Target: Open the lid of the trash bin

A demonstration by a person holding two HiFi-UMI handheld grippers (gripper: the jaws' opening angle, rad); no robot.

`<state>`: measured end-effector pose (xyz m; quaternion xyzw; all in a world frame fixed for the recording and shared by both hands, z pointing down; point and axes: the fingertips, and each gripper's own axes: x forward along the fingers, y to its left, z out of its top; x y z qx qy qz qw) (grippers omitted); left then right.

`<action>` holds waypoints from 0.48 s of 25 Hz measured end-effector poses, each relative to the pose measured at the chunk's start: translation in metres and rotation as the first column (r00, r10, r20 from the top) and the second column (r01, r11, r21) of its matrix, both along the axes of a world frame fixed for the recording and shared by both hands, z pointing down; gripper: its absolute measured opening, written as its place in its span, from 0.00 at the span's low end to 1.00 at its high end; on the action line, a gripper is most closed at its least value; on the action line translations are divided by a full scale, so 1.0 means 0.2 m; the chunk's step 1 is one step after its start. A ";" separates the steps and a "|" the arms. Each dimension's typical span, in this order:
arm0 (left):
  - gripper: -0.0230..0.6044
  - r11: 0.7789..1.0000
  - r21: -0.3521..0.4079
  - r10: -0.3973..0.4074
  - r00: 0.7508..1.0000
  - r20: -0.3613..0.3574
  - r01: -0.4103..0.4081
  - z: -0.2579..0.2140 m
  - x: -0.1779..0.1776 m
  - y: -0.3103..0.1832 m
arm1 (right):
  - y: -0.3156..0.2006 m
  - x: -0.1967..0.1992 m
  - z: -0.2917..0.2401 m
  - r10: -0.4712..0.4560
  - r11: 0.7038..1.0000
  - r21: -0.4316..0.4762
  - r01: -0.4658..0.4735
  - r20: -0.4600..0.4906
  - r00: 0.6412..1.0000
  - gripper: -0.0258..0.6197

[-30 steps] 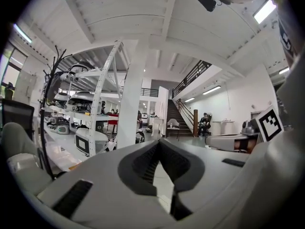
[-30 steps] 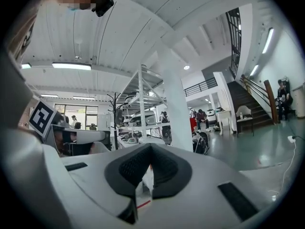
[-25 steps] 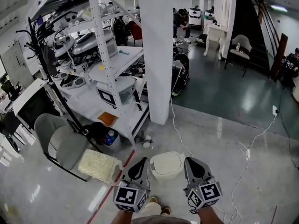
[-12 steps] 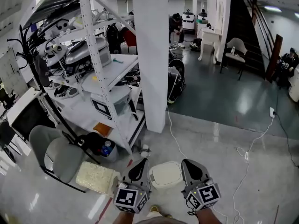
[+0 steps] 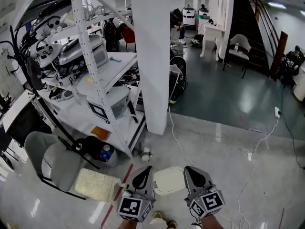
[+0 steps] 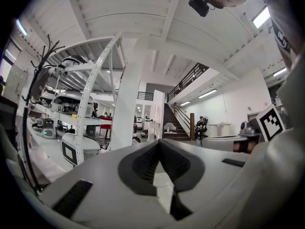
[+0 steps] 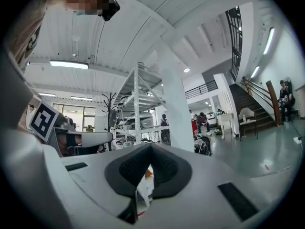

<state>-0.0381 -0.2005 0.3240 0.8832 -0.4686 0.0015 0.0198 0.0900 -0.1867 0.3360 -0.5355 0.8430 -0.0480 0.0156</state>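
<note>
White, its lid (image 5: 170,177) down, the trash bin (image 5: 163,190) sits on the floor (image 5: 228,175) between my left gripper (image 5: 144,171) and right gripper (image 5: 190,171), both pinched together on nothing, poised, I judge, for lifting that lid.

Grey chair (image 5: 59,165) beside cluttered shelving (image 5: 97,78), perhaps foam (image 5: 94,185)

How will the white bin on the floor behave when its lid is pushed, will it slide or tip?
The bin looks like plastic, so probably light. It stands on a glossy floor, so it may slide when pushed. Its lid looks smooth and rounded, so perhaps slippery to press.
</note>
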 end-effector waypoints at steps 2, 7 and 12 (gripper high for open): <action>0.03 1.000 -0.017 -0.003 1.000 0.001 0.003 0.03 0.00 -0.02 | -0.02 -0.01 0.02 -0.017 1.000 -0.006 0.016 -0.004 1.000 0.09; 0.03 0.999 -0.037 -0.009 1.000 0.001 0.009 0.12 0.00 -0.09 | -0.06 0.00 0.09 -0.032 0.999 -0.023 0.031 -0.027 0.999 0.09; 0.03 0.998 -0.051 -0.030 1.000 0.001 0.030 0.25 -0.03 -0.16 | -0.13 0.00 0.22 -0.022 0.999 -0.032 0.021 -0.049 0.999 0.09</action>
